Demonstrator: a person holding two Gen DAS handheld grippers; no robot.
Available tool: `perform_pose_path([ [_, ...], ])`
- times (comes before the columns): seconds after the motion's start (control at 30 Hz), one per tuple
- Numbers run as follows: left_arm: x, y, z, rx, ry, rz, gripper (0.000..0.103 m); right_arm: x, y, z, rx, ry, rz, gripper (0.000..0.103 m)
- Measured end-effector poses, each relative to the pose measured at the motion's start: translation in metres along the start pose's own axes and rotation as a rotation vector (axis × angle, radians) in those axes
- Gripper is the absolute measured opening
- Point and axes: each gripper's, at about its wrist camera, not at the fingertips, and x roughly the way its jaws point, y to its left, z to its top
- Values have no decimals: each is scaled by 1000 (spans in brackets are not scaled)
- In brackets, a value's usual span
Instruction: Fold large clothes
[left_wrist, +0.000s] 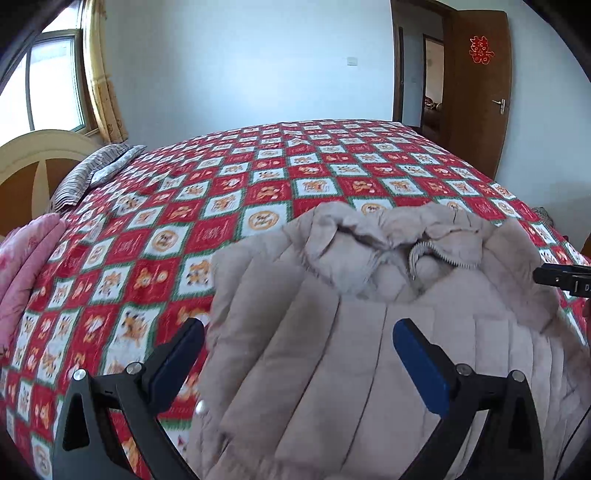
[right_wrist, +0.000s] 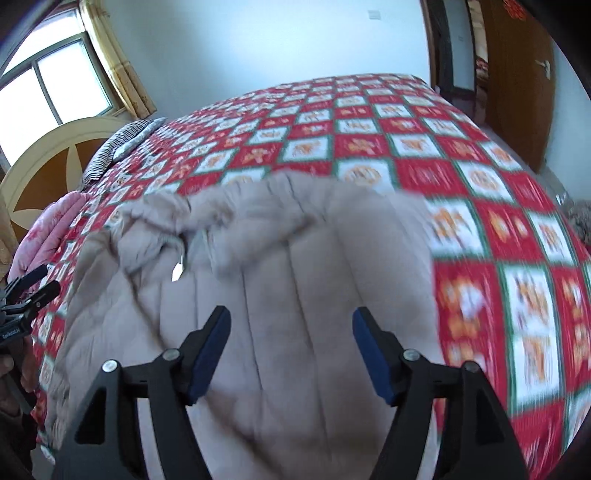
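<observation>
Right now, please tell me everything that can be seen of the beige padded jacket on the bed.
The jacket is pale beige, quilted in long vertical channels, and looks like soft puffy fabric. Its crumpled collar lies at the far end, with an open zipper below it. It lies spread on the red checked bedcover, near the bed's near edge. The left gripper and right gripper are open above it; neither is seen gripping it.
</observation>
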Motion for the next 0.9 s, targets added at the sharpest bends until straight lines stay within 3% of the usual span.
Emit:
perform_pose_path([
  [0.2, -37, 37, -91, -49, 70, 51, 102, -50, -23, -90, 75, 18, -50, 72],
  [0.5, -73, 44, -193, -137, 121, 10, 102, -96, -12, -186, 64, -32, -110, 74],
  [0.67, -88, 53, -226, -226, 115, -42, 102, -110, -17, -227, 121, -47, -108, 74],
  [0.9, -107, 50, -250, -215, 99, -68, 102, -128, -19, -267, 175, -42, -53, 73],
])
